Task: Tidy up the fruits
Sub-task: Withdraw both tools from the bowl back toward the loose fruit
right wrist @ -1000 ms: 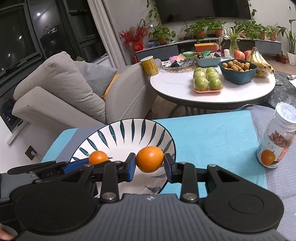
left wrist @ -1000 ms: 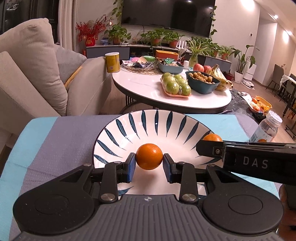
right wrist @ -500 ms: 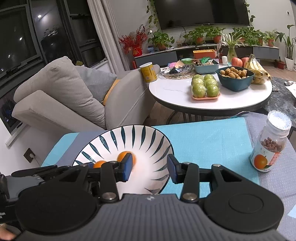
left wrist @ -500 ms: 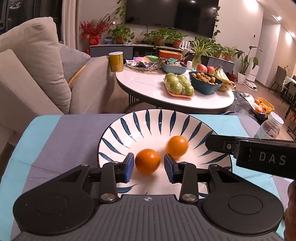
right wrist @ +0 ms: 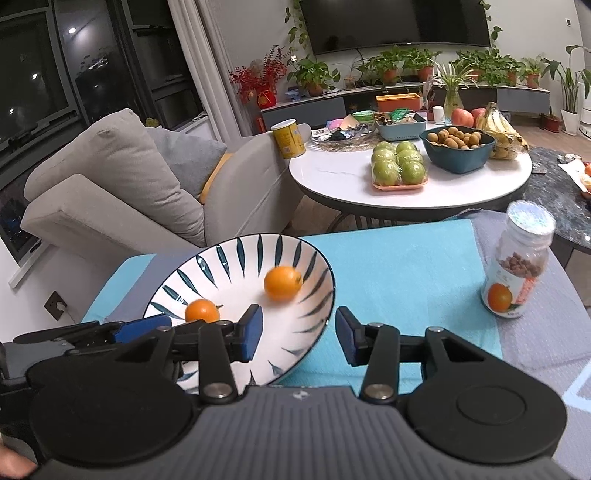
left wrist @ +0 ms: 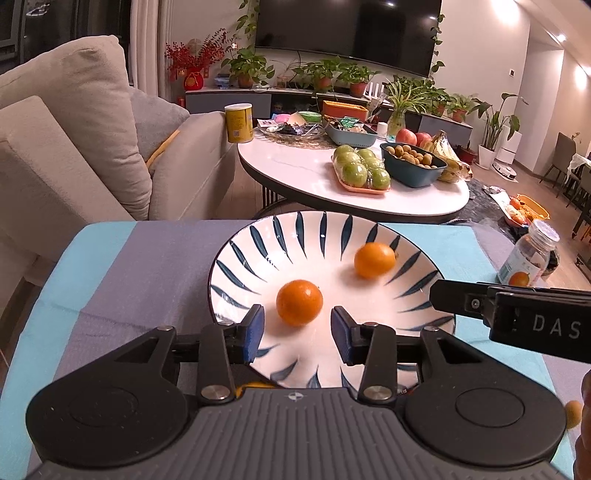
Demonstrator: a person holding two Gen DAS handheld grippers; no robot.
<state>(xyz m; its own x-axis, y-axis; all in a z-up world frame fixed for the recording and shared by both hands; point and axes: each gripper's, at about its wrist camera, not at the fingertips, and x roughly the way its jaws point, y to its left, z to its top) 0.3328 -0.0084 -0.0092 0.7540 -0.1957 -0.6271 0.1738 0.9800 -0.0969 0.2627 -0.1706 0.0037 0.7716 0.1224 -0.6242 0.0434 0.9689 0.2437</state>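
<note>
A jar [right wrist: 517, 271] stands on the blue cloth [right wrist: 399, 266]. Behind is a round worktop [left wrist: 314, 173] with green apples [left wrist: 360, 168], a bowl of small brown fruit [left wrist: 413, 162], bananas [left wrist: 448, 157] and a yellow can [left wrist: 239, 122]. A sofa [left wrist: 66, 140] sits beside it. A TV [left wrist: 347, 26] hangs above plants [left wrist: 325, 75].

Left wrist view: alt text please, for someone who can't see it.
Two oranges, one near and one farther, lie in a white bowl with blue leaf strokes on a blue-and-grey cloth. The left gripper is open just short of the nearer orange; the right gripper reaches in from the right.
</note>
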